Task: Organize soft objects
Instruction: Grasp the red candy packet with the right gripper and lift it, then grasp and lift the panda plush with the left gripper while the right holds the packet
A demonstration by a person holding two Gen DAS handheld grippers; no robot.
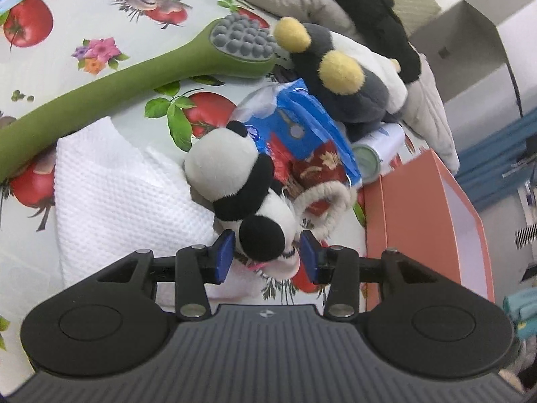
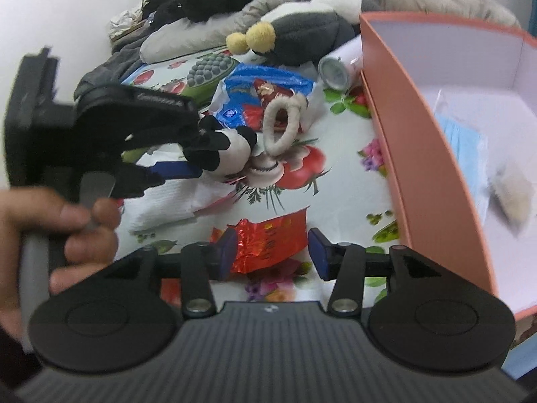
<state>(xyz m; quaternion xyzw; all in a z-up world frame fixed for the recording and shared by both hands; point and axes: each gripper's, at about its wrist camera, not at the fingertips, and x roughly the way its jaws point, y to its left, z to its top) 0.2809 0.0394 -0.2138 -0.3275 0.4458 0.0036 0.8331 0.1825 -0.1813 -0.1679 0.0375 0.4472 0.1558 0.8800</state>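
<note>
Your left gripper is released around the panda, ready to clench; your right gripper waits open over the red wrapper, beside the box.

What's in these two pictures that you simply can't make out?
- Box contents, right wrist view: a blue thing and a pale fuzzy thing are too blurred to name.
- Panda face, left wrist view: it points down, behind the left tongs.
- Red wrapper print, right wrist view: crumpled, partly behind the right tongs.
- Green brush handle end, left wrist view: cut off by the left edge.
</note>
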